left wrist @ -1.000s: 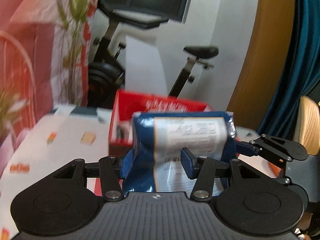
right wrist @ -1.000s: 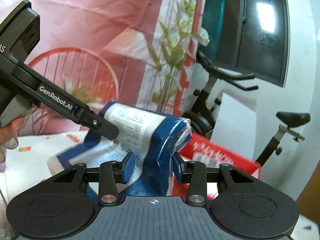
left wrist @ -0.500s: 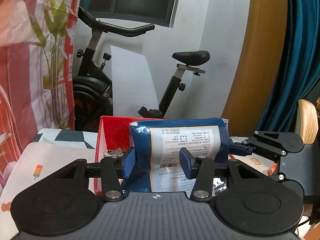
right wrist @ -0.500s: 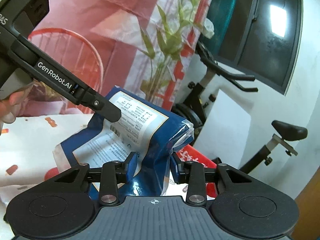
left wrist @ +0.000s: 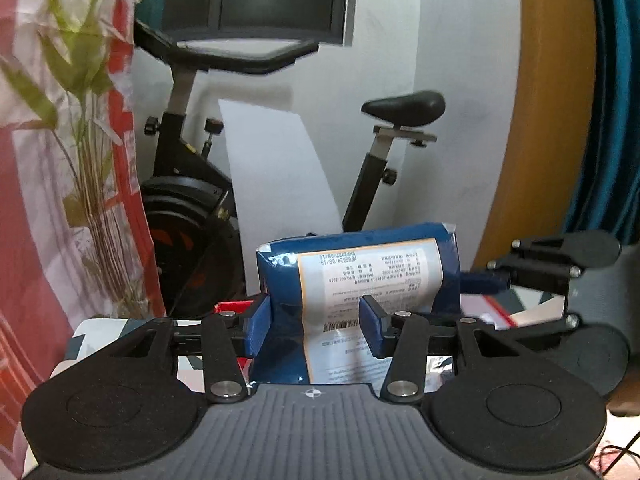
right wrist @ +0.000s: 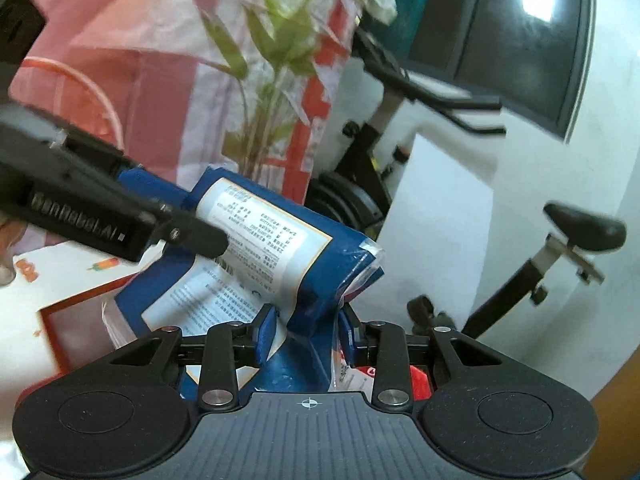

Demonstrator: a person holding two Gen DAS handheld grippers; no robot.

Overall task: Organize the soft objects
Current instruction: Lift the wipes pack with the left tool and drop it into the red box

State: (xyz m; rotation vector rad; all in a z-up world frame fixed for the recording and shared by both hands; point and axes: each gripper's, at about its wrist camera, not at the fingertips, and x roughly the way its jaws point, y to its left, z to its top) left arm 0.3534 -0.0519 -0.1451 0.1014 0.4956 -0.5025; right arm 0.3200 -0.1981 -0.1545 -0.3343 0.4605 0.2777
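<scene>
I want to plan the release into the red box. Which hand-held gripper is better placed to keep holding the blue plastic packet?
Left, probably: the left hand-held gripper clamps the blue plastic packet across its body, while the right hand-held gripper pinches only its crumpled end, above the red box.

I read "GenRobot.AI", blurred, on the left gripper (right wrist: 120,220)'s side in the right wrist view. The bag (left wrist: 360,276)'s white label carries a barcode and small print, upside down; I cannot make it out.

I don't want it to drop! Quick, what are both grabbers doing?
Left gripper: shut on the blue bag.
Right gripper: jaws just closed further, shut on the blue bag's other end.
</scene>
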